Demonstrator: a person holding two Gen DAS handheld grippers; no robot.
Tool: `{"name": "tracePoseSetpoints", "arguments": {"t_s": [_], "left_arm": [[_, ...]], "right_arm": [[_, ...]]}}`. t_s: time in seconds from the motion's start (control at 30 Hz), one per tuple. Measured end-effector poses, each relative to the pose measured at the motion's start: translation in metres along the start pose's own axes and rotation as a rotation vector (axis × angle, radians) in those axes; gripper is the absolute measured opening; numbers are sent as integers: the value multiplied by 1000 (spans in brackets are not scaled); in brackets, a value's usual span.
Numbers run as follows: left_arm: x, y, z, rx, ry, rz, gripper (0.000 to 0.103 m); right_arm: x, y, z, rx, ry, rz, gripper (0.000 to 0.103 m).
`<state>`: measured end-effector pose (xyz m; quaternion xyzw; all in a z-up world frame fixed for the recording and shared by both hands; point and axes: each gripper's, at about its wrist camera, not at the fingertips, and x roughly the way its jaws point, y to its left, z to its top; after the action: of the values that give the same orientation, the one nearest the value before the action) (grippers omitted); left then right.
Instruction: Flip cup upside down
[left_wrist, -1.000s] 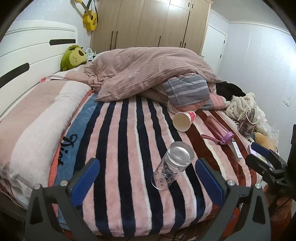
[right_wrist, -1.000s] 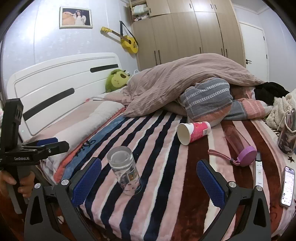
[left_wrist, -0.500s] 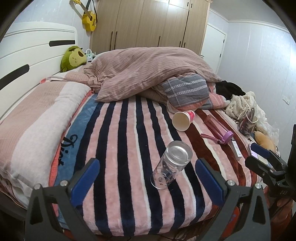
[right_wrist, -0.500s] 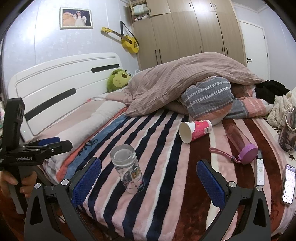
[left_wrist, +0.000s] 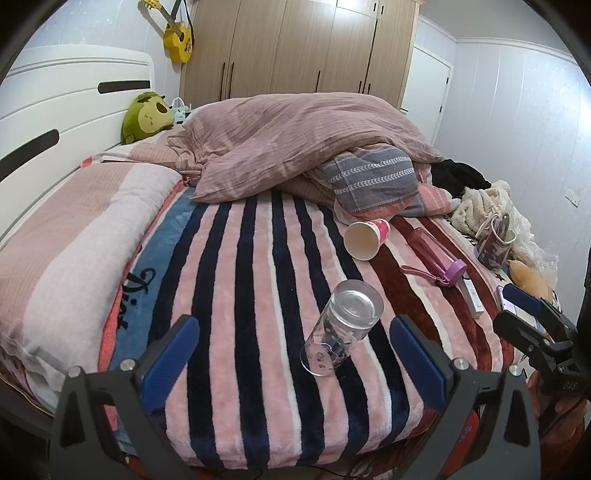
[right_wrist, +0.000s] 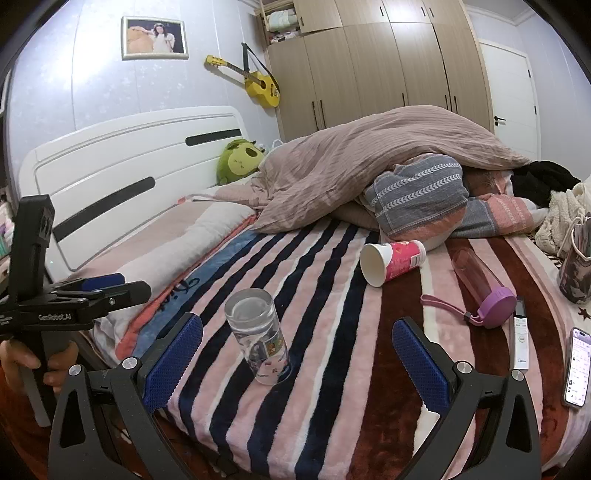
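We hold both claws low over the near edge of the bed, and each one is spread wide with nothing between its blue pads. In front of our left gripper (left_wrist: 295, 356), a little toward its right finger (left_wrist: 415, 354), the clear glass cup (left_wrist: 341, 326) stands on the striped blanket (left_wrist: 236, 295); it looks tilted in this view, and its flat closed end is up while its rim seems to be down on the blanket. From our right gripper (right_wrist: 297, 360) the same cup (right_wrist: 258, 334) is ahead and nearer to its left finger (right_wrist: 173, 360), not touching any pad. Our left claw, seen from the side at the far left of the right view, is held by a hand (right_wrist: 29, 363). Farther ahead of the right claw a pink paper cup (right_wrist: 391, 260) lies on its side with the mouth toward us, and to the right of it lies a purple bottle (right_wrist: 480, 282) with a strap. Near the right finger side we see a white remote (right_wrist: 521, 334) and a phone (right_wrist: 578, 367). Behind all this is a pink duvet (right_wrist: 369, 166), a green plush toy (right_wrist: 240, 160) and a yellow ukulele (right_wrist: 255, 83) on the wall.
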<state>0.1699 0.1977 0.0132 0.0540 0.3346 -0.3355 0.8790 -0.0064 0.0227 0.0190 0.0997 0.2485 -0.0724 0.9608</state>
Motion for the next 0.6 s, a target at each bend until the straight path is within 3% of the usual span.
{"name": "tracePoseSetpoints", "arguments": {"t_s": [0.6], "left_arm": [[-1, 0, -1, -2, 5, 2, 102]], "right_arm": [[0, 0, 0, 1, -1, 1, 103]]}}
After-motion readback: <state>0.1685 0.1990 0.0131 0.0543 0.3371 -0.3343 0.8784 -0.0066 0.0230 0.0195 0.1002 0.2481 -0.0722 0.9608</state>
